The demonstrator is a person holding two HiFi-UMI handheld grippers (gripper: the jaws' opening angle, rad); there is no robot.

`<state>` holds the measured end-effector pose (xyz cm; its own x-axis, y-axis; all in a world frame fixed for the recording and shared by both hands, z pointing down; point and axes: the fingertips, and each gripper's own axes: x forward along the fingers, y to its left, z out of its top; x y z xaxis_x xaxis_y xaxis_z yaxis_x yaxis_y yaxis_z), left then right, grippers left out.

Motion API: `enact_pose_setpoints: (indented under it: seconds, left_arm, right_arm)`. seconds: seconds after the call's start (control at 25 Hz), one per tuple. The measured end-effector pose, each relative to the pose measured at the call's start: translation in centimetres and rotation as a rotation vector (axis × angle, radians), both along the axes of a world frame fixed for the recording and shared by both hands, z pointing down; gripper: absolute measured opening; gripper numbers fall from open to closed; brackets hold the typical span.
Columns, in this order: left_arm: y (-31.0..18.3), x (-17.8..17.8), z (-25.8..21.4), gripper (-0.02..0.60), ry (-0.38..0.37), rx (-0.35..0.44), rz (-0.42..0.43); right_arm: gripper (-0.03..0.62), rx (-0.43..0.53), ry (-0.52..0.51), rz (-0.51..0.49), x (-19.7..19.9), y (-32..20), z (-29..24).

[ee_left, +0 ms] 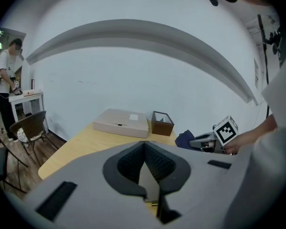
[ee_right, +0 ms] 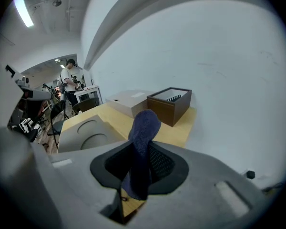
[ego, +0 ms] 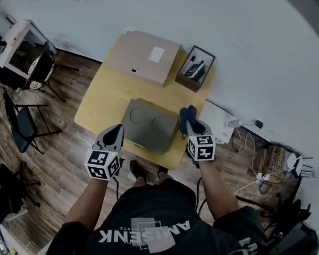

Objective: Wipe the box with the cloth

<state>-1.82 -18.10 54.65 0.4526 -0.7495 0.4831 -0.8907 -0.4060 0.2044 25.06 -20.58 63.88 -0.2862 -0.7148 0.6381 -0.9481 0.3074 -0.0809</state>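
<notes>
1. A flat grey box (ego: 149,126) with two round recesses in its top lies on the near part of a pale wooden desk (ego: 109,97), directly in front of the person
2. The right hand-held gripper (ego: 191,123) is clamped on a dark blue cloth (ego: 188,113); in the right gripper view the cloth (ee_right: 144,128) stands up from between the pads as a rounded fold
3. The cloth hangs at the right edge of the flat grey box (ee_right: 88,132); I cannot tell whether the two touch
4. The left hand-held gripper (ego: 116,130) sits at the box's near left corner; the left gripper view shows its jaws pressed together at the tips with nothing between them (ee_left: 144,149)
5. At the far side of the desk lie a wide beige cardboard box (ego: 143,56) and, just to its right, an open dark brown wooden box (ego: 195,68)
</notes>
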Motion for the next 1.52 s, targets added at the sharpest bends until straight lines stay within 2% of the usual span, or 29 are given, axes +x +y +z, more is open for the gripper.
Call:
enact_pose_setpoints:
  seconds: [0.44, 0.76, 1.0, 1.2, 1.32, 1.52]
  left_arm:
    - [1.8, 0.6, 3.7, 0.002, -0.037, -0.075, -0.001]
    - [3.0, 0.3, 4.2, 0.002, -0.051, -0.096, -0.012]
    - [3.7, 0.3, 3.9, 0.002, -0.068, -0.100, -0.019]
    - [3.7, 0.6, 2.7, 0.002, -0.055, -0.095, -0.046]
    - [3.8, 0.8, 2.1, 0.002, -0.066, -0.079, -0.025]
    - [4.4, 0.1, 1.7, 0.002, -0.065, -0.064, 0.058]
  right_arm:
    - [0.081, -0.104, 0.016, -0.038, -1.4, 0.7, 5.7]
    - [0.081, -0.128, -0.006, -0.088, -3.0, 1.1, 6.6]
    - [0.081, -0.161, -0.050, -0.168, -3.7, 1.5, 6.8]
    - [0.081, -0.156, -0.053, -0.202, -3.8, 1.8, 6.7]
    - [0.081, -0.142, -0.051, -0.200, -4.0, 2.2, 6.5]
    - [0.081, -0.143, -0.052, -0.167, -5.0, 3.9, 6.3]
